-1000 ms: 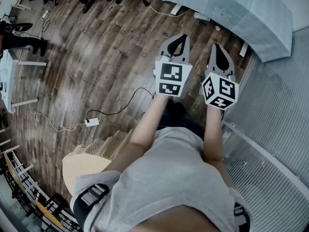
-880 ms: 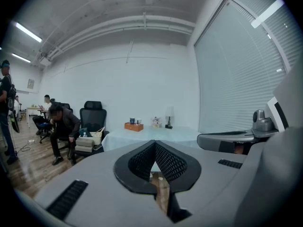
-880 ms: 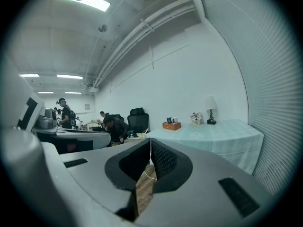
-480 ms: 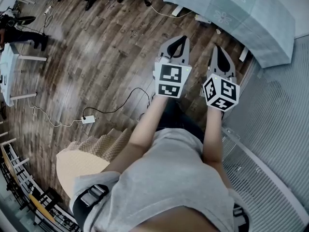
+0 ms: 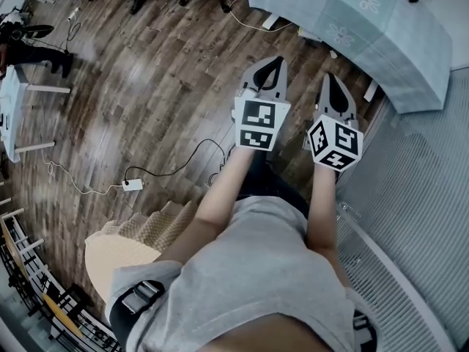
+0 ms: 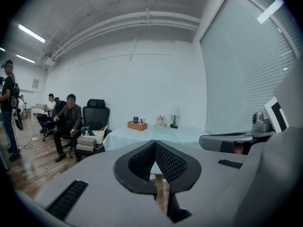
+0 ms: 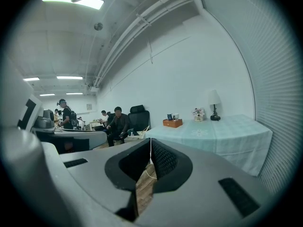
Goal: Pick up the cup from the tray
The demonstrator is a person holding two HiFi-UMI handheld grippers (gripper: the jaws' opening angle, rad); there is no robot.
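Note:
A small brown tray (image 6: 137, 126) with two cups (image 6: 136, 119) stands far off on a table (image 6: 156, 135) under a pale teal cloth. The right gripper view shows the same tray (image 7: 173, 123) and cups (image 7: 169, 117) on the table (image 7: 213, 132). My left gripper (image 5: 272, 61) and right gripper (image 5: 332, 78) hang side by side over the wood floor, short of the table (image 5: 344, 13). Both point toward it. The left gripper (image 6: 154, 144) is shut with nothing between its jaws. So is the right gripper (image 7: 150, 141).
A lamp (image 7: 214, 103) and a flower pot (image 7: 198, 113) stand on the table beyond the tray. A seated person (image 6: 68, 126) and office chairs are at the left. A cable with a power strip (image 5: 132, 185) lies on the floor. Blinds (image 5: 418, 196) line the right side.
The table has slid slightly further into the head view at the top right. Both grippers stay side by side and shut, almost where they were.

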